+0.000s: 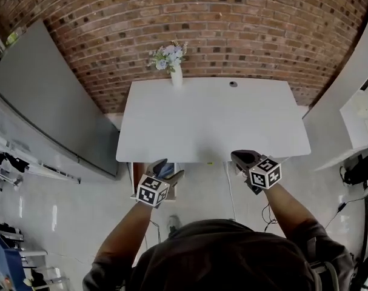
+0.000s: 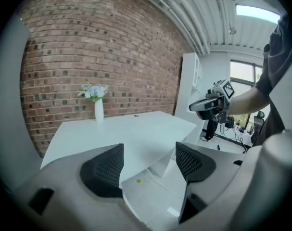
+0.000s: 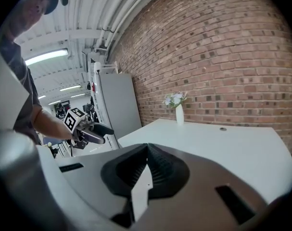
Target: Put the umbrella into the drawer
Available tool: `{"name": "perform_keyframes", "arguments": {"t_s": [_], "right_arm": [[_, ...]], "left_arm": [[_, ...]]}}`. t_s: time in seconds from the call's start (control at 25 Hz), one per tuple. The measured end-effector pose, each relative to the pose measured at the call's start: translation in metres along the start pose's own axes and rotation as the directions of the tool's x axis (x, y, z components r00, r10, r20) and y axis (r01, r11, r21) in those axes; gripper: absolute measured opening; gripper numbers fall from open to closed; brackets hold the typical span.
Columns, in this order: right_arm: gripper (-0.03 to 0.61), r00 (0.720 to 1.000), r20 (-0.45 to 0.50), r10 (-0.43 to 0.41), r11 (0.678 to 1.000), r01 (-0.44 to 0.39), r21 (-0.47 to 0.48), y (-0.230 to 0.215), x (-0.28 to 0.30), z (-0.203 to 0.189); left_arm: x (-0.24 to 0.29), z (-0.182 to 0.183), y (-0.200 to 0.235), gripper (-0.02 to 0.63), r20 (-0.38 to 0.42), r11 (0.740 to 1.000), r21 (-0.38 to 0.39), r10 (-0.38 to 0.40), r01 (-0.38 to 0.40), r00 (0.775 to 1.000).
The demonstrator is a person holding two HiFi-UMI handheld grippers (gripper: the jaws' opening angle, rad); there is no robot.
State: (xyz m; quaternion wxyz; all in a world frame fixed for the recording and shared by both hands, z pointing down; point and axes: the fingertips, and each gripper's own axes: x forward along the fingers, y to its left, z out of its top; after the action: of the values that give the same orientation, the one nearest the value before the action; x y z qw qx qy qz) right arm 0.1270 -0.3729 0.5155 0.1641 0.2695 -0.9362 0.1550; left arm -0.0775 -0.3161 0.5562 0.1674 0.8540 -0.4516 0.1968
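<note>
two grippers hung just short of the near edge of the white table (image 1: 211, 123) in the head view, the left gripper (image 1: 168, 170) and right gripper (image 1: 244, 158) well apart; a vase of flowers (image 1: 175, 71) stood at the far edge. left gripper view: jaws spread, nothing between. right gripper view: jaws pressed together, empty. the umbrella showed in no view.

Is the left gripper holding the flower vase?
No, the left gripper has its fingers apart with nothing between them, and the vase stands back on the table.
</note>
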Motion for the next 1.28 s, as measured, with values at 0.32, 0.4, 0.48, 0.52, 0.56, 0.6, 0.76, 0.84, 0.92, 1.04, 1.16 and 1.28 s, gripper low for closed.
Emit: {"name": "perform_keyframes", "arguments": {"t_s": [0.32,0.4,0.48,0.52,0.56,0.6,0.76,0.84,0.92,1.04,1.16,1.28], "right_arm": [[-0.008,0.993,0.094,-0.07,0.997,0.071,-0.008,-0.022,-0.045,0.043],[-0.008,0.991,0.107,-0.081,0.997,0.083,-0.008,-0.026,-0.052,0.049],[-0.008,0.989,0.117,-0.092,0.995,0.094,-0.015,-0.029,-0.057,0.055],[-0.008,0.988,0.121,-0.097,0.995,0.1,-0.02,-0.03,-0.059,0.058],[-0.009,0.987,0.126,-0.101,0.994,0.105,-0.025,-0.031,-0.061,0.061],[-0.008,0.986,0.131,-0.105,0.994,0.109,-0.029,-0.031,-0.062,0.064],[-0.008,0.981,0.155,-0.117,0.991,0.125,-0.044,-0.031,-0.067,0.076],[-0.008,0.978,0.166,-0.124,0.989,0.135,-0.053,-0.031,-0.068,0.081],[-0.008,0.976,0.175,-0.129,0.988,0.142,-0.061,-0.03,-0.069,0.085],[-0.009,0.974,0.184,-0.135,0.986,0.15,-0.067,-0.03,-0.071,0.089],[-0.008,0.971,0.192,-0.142,0.986,0.157,-0.064,-0.03,-0.074,0.092],[-0.008,0.97,0.196,-0.146,0.986,0.16,-0.053,-0.031,-0.075,0.093]], "left_arm": [[-0.01,0.077,-0.033,0.212,0.167,0.998,-0.007,-0.053,0.055,0.984],[-0.012,0.094,-0.037,0.192,0.205,0.998,-0.007,-0.062,0.065,0.977],[-0.015,0.11,-0.04,0.167,0.241,0.997,-0.002,-0.073,0.076,0.968],[-0.017,0.117,-0.041,0.152,0.261,0.996,-0.002,-0.081,0.084,0.962],[-0.019,0.125,-0.042,0.135,0.283,0.996,-0.002,-0.09,0.095,0.955],[-0.021,0.132,-0.043,0.116,0.306,0.994,0.0,-0.101,0.106,0.947],[-0.03,0.154,-0.049,0.036,0.379,0.988,0.004,-0.142,0.152,0.915],[-0.033,0.161,-0.051,0.011,0.398,0.985,0.001,-0.157,0.171,0.904],[-0.035,0.164,-0.055,0.006,0.402,0.983,0.015,-0.173,0.183,0.899],[-0.035,0.164,-0.061,0.006,0.394,0.979,0.037,-0.197,0.199,0.898],[-0.035,0.164,-0.062,0.006,0.387,0.979,0.028,-0.195,0.2,0.901],[-0.037,0.162,-0.057,0.006,0.382,0.983,0.015,-0.176,0.185,0.907]]}}
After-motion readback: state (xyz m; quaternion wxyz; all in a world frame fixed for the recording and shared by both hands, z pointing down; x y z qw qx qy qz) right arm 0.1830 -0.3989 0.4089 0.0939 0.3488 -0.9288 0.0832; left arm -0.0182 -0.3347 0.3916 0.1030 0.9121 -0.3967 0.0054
